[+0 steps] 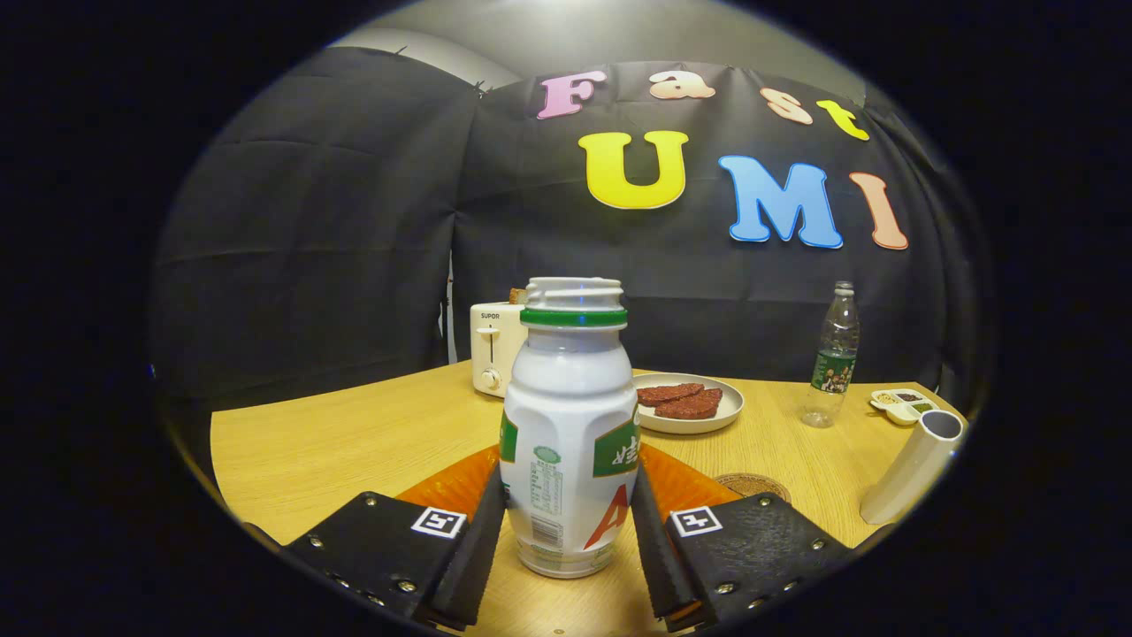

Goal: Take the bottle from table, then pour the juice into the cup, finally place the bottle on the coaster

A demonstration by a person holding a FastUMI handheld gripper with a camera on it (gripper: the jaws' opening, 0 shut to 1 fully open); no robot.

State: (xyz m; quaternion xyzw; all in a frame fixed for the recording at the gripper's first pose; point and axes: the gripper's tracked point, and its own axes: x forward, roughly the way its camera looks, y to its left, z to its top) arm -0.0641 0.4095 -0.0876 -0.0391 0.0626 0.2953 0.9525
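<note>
A white juice bottle (570,433) with a green neck ring and no cap stands upright on the wooden table (336,442). It sits between the two fingers of my gripper (569,504), and both fingers press against its lower sides. A round brown coaster (753,485) lies flat on the table just beyond the right finger. Further right, near the table's edge, stands a tall white cup (915,469) with its open mouth up.
Behind the juice bottle stand a cream toaster (495,347) and a plate (730,409) holding red slices. A clear water bottle (831,358) and a small divided dish (902,404) are at the far right. Black cloth walls close off the table's back.
</note>
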